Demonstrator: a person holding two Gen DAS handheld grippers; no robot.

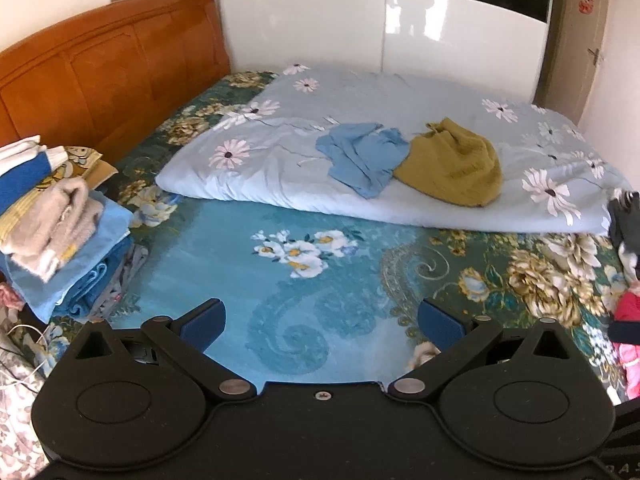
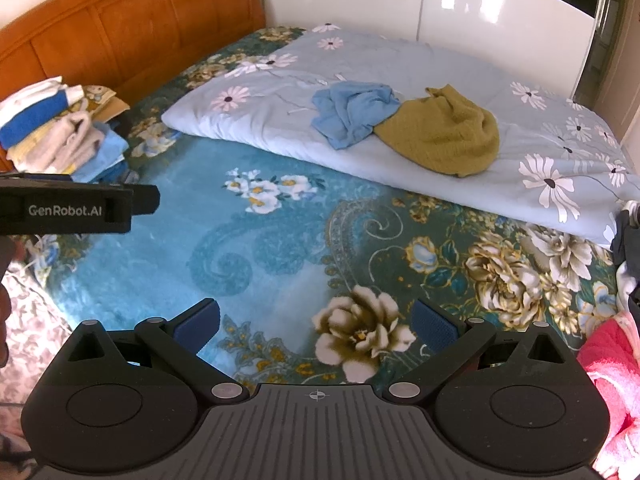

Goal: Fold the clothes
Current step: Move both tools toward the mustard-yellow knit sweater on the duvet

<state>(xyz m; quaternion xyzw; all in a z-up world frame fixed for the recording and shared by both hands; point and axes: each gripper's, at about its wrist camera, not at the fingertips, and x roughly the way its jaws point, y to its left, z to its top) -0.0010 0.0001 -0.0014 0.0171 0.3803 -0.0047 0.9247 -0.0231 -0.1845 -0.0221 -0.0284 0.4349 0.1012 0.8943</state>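
Both my grippers, left gripper and right gripper, spread empty; crumpled blue garment overlaps mustard sweater, so one pinch risks snagging both.

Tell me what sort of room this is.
Most likely a home bedroom: a bed with a wooden headboard, a flowered quilt spread over it, and a glossy wardrobe behind. A stack of folded clothes sits at the bed's edge.
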